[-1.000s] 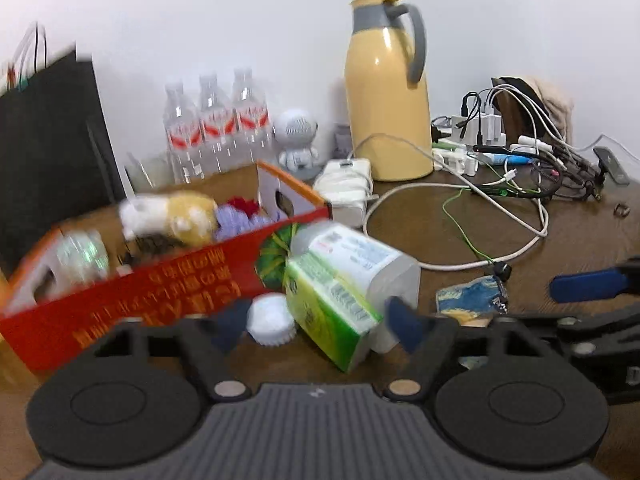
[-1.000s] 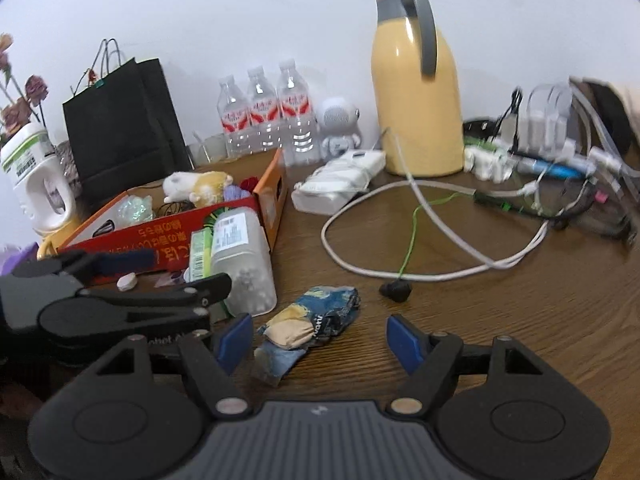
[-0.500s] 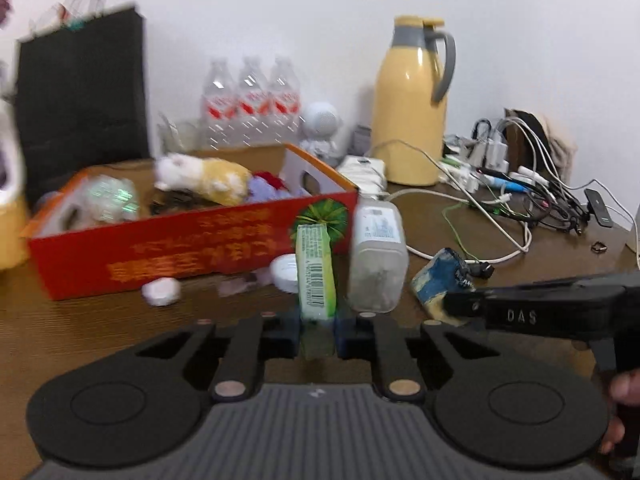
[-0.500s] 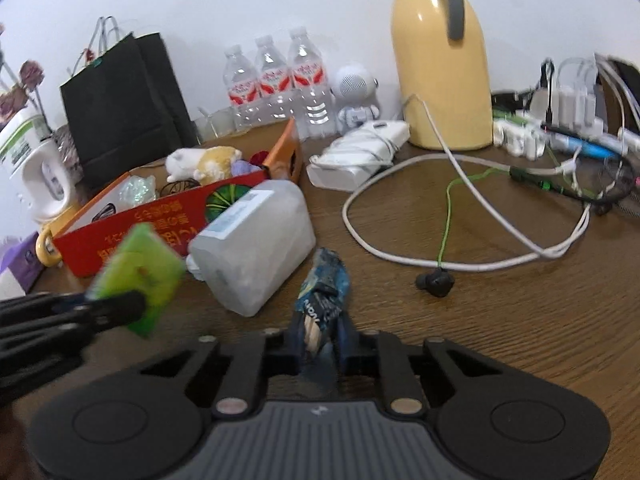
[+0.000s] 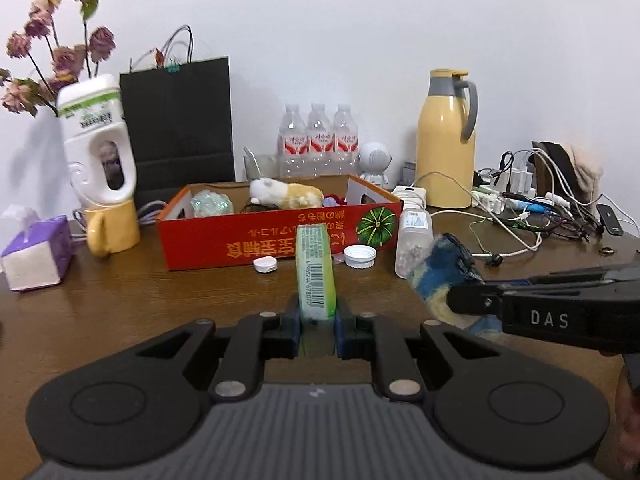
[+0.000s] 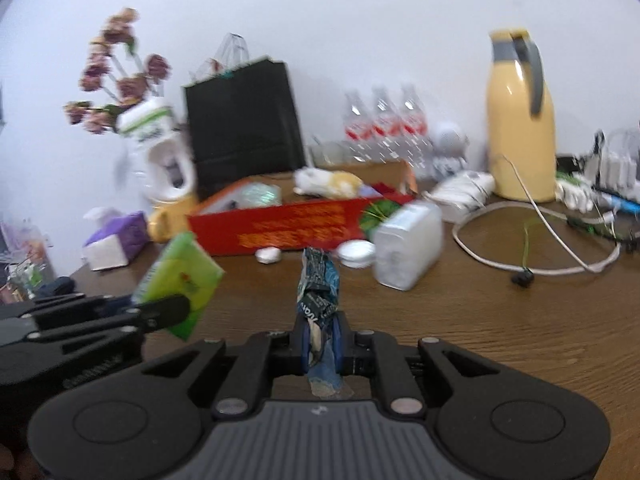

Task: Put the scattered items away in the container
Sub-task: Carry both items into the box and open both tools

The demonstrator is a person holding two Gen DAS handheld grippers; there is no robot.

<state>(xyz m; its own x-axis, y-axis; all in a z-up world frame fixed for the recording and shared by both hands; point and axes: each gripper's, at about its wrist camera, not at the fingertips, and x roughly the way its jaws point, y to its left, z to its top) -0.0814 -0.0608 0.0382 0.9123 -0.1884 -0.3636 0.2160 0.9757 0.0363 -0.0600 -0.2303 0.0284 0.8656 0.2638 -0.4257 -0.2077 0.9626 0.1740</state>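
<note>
My left gripper point(image 5: 317, 322) is shut on a green packet point(image 5: 314, 270) and holds it above the table in front of the red cardboard box point(image 5: 280, 236). The packet also shows in the right wrist view point(image 6: 180, 284). My right gripper point(image 6: 320, 338) is shut on a crumpled blue wrapper point(image 6: 319, 286), which also shows in the left wrist view point(image 5: 444, 268). The box holds a plush toy point(image 5: 284, 196) and other small items. A white plastic jar point(image 5: 412, 246) lies by the box's right end, with its white lid point(image 5: 360, 257) and a small white cap point(image 5: 266, 265) beside it.
A yellow thermos point(image 5: 446, 140), three water bottles point(image 5: 318, 140), a black paper bag point(image 5: 178, 128) and a tangle of cables point(image 5: 528, 208) stand behind the box. A yellow mug point(image 5: 112, 228) with a white bottle of dried flowers and a purple tissue box point(image 5: 36, 254) are at left.
Both grippers closed from open, the left on the green packet and the right on the blue wrapper, then lifted and drew back from the box. The white jar stayed on the table.
</note>
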